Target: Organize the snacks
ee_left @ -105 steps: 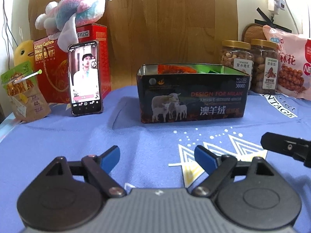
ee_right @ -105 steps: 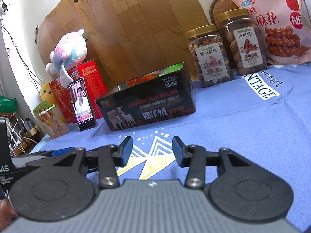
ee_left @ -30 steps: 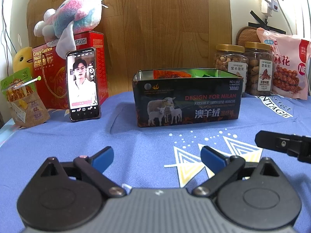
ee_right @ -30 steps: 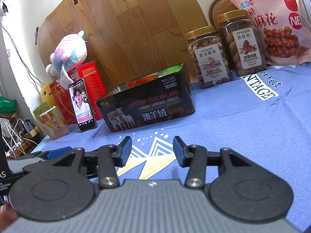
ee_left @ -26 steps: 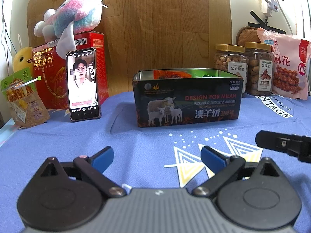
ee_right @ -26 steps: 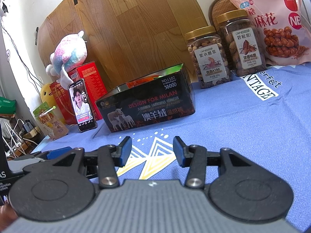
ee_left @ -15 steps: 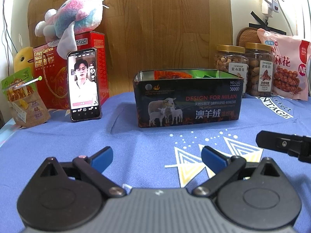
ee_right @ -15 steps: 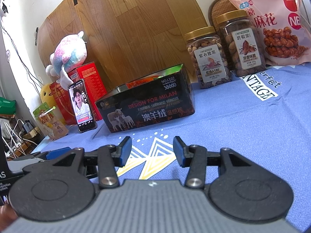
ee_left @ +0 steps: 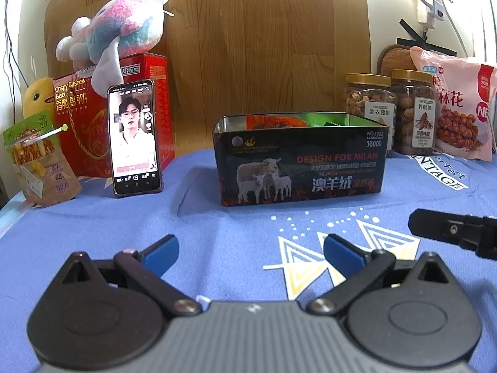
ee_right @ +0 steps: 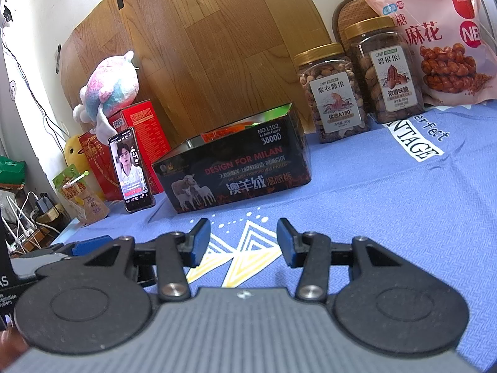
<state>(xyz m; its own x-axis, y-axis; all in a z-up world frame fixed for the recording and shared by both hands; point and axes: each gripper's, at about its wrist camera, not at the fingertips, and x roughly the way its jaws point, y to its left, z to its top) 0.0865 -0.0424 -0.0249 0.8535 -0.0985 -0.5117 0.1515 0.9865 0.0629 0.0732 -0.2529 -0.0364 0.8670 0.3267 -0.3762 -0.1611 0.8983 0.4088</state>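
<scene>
Nothing moved, tin (ee_left: 299, 168) lengthwise sideways (open-topped)

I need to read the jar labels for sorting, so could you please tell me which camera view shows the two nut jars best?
The right wrist view: the two nut jars are nearer and unobstructed there, with both labels large and legible. In the left wrist view the jars look smaller, and the black tin covers the left jar's lower part.

Wood-grain panel (ee_left: 264, 46) against white wall (ee_right: 62, 6)
</scene>
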